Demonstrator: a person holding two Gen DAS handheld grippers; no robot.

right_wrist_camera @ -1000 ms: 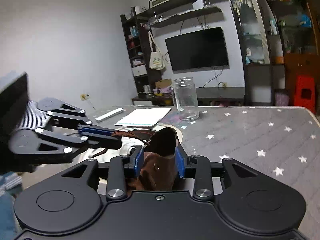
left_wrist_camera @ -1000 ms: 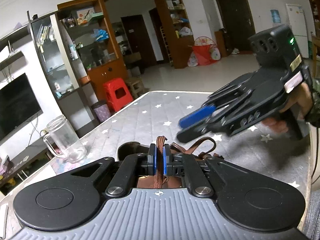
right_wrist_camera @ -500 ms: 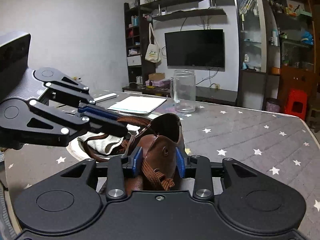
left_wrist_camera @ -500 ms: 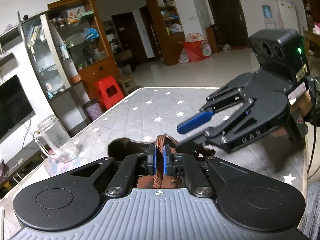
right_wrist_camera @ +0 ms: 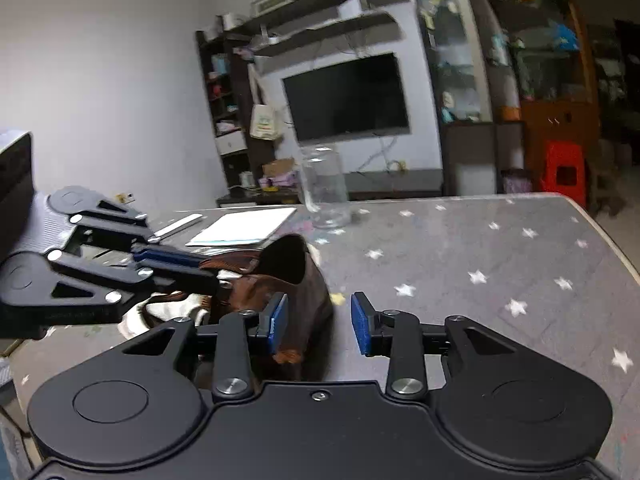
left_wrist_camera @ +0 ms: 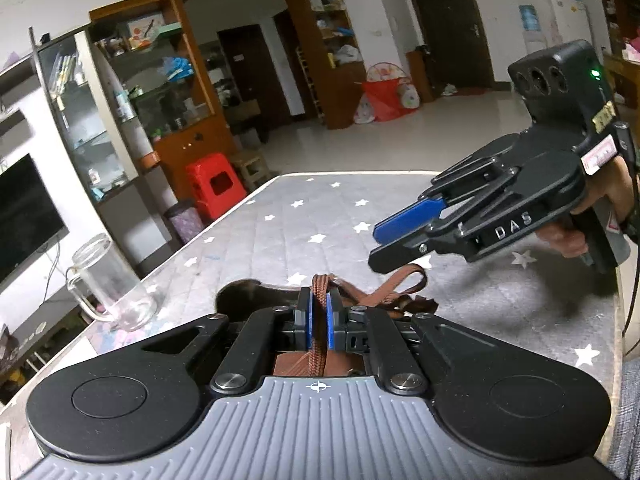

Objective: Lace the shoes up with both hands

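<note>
Lace (left_wrist_camera: 319, 312), brown and braided, is pinched between the blue pads of the left tongs (left_wrist_camera: 319, 322), which are pressed together on it just above the brown shoe (right_wrist_camera: 298, 276) on the star-patterned desk (right_wrist_camera: 500, 264). The right tongs (right_wrist_camera: 319, 322) hang spread and empty just beside the shoe's heel (a loose loop (left_wrist_camera: 400, 284) of lace lies under them in the left view). To do this step well, the left should likely hold its strand taut while the right closes squarely on the free loop, low and near the eyelets, without nudging the shoe. Farther out stand a glass jar (right_wrist_camera: 325, 190) and white paper (right_wrist_camera: 244, 226).
</note>
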